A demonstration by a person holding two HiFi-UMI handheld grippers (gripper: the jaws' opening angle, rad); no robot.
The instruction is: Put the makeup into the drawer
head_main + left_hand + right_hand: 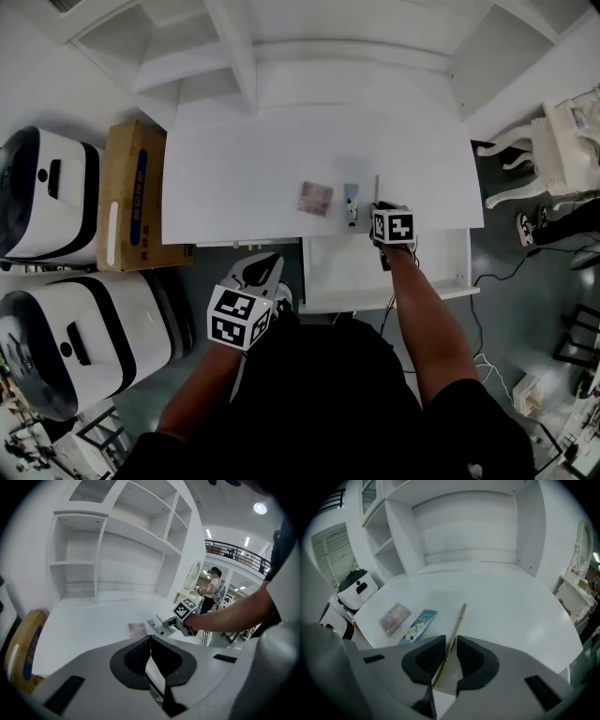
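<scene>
Three makeup items lie on the white desk (244, 169): a pinkish palette (316, 198) (393, 618), a blue flowered box (351, 204) (419, 623) and a thin gold pencil (377, 187) (459, 620). My right gripper (379, 210) (451, 644) is low over the desk's front edge. Its jaws stand slightly apart around the pencil's near end, with a gap beside the pencil. The open white drawer (347, 272) lies just below that hand. My left gripper (261, 267) (150, 641) hangs in front of the desk, left of the drawer, shut and holding nothing.
A cardboard box (136, 192) stands to the desk's left, beside two white machines (47, 192) (84, 342). White shelves (234, 56) rise behind the desk. A white chair (553, 141) is at the right. A person (213, 585) stands far off.
</scene>
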